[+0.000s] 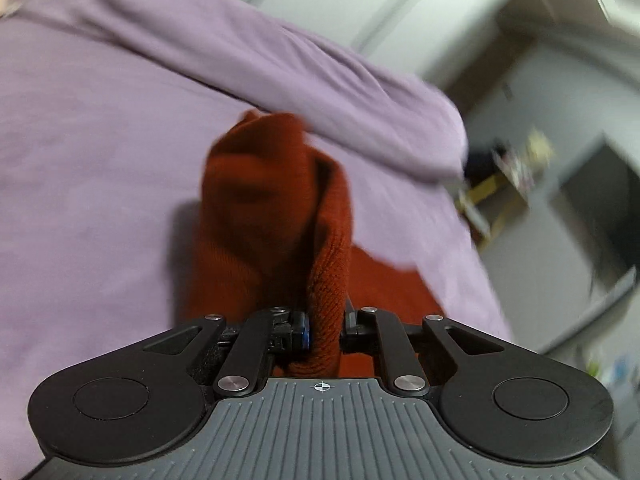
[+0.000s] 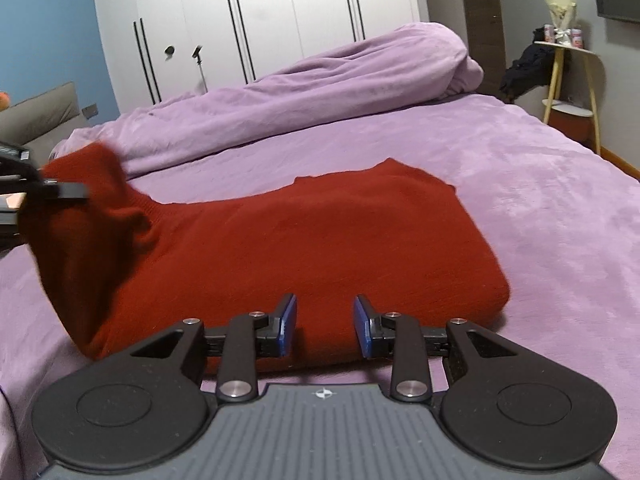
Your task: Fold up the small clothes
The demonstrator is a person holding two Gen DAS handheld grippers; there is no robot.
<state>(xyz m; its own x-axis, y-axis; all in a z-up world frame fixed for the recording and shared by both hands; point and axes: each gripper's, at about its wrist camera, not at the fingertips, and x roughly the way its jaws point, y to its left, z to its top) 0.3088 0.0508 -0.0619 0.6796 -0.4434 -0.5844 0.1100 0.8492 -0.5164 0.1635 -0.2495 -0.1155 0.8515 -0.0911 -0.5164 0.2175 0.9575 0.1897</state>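
A dark red knitted sweater point(image 2: 320, 240) lies flat on the purple bed sheet point(image 2: 540, 200). Its left end is lifted and bunched. My left gripper point(image 1: 326, 320) is shut on a fold of that raised red fabric point(image 1: 256, 200), which stands up between its pads. In the right wrist view, one dark finger of the left gripper point(image 2: 60, 191) enters from the left edge, holding the raised part. My right gripper point(image 2: 325, 320) is open at the sweater's near edge. Its blue pads point(image 2: 290, 324) stand apart over the fabric without pinching it.
A rolled purple duvet point(image 2: 320, 80) lies across the far side of the bed. Behind it stands a white wardrobe point(image 2: 260, 20). A small wooden side table point(image 2: 568, 80) with dark clothes and small items stands at the right, past the bed's edge.
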